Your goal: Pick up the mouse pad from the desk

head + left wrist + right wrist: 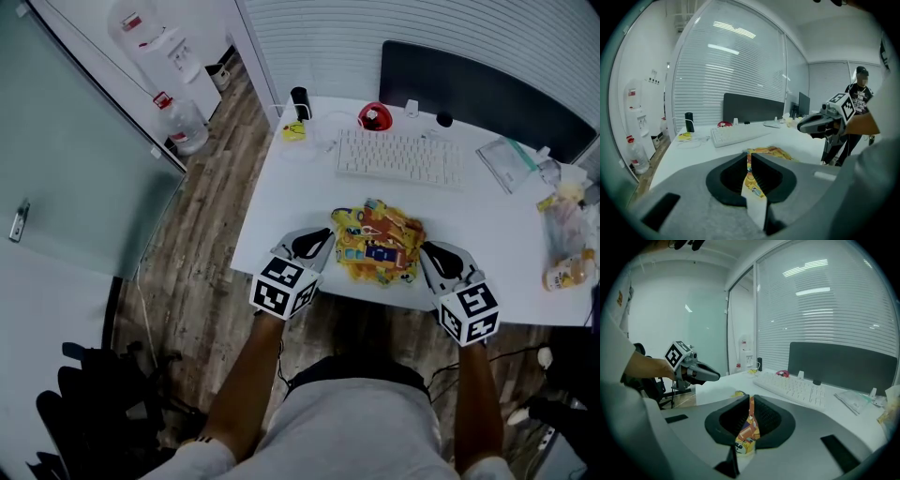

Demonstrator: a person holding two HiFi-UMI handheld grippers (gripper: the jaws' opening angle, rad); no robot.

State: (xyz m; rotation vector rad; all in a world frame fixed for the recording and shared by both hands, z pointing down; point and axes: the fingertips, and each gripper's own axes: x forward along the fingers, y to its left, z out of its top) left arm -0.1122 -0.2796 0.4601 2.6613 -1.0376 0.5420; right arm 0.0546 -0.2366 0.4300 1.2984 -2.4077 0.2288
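The mouse pad (pixel 378 244) is a yellow and orange printed sheet, crumpled and bowed near the front edge of the white desk (pixel 291 202). My left gripper (pixel 326 244) is shut on its left edge, and my right gripper (pixel 425 253) is shut on its right edge. In the left gripper view the pad's edge (pixel 751 180) is pinched between the closed jaws of the left gripper (pixel 750 163), with the right gripper (pixel 816 123) across from it. In the right gripper view a strip of pad (pixel 747 431) sits in the right gripper (pixel 751 408), and the left gripper (pixel 699 373) shows at left.
A white keyboard (pixel 398 157) lies behind the pad, with a dark monitor (pixel 473 89) beyond it. A red object (pixel 375 116), a black cylinder (pixel 299 99) and a yellow item (pixel 293 131) sit at the back left. A plastic bag (pixel 509 161) and bottles (pixel 567 248) stand at right. A person (pixel 858 105) stands in the background.
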